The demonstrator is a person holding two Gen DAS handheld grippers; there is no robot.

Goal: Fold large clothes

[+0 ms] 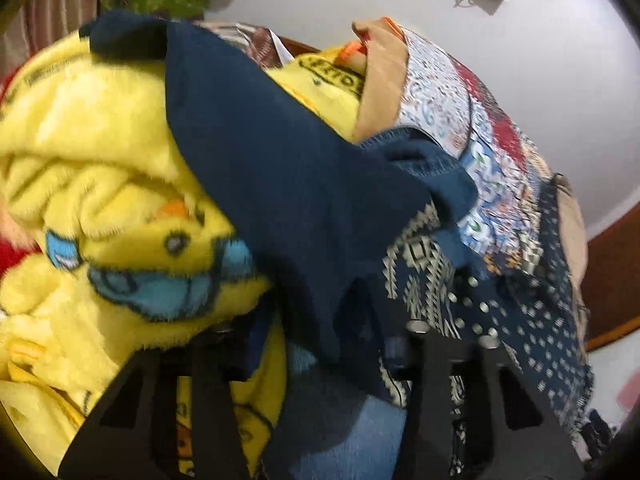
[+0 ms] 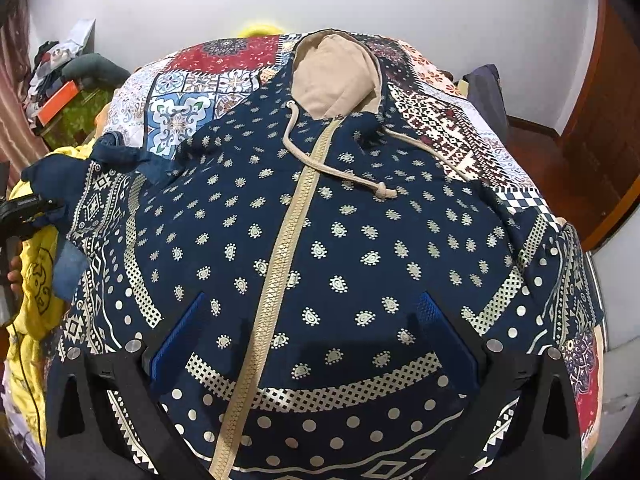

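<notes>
Navy printed zip hoodie (image 2: 340,240) with beige hood lining and beige drawcord spread flat on a patchwork quilt (image 2: 192,92), directly beneath and ahead of the right gripper (image 2: 312,340); jaws wide apart, blue ribbed pads clear of the cloth, nothing held. Left gripper (image 1: 320,344) closed partway on the plain navy sleeve cuff (image 1: 280,168); pads hidden by fabric. Fuzzy yellow fleece blanket (image 1: 100,184) bunched left of that gripper.

My left camera looks down, very close, at the hoodie's blue sleeve (image 1: 280,184) and a yellow blanket (image 1: 100,184). My right camera looks down over the hoodie (image 2: 320,240) from higher up. Both see that sleeve.
</notes>
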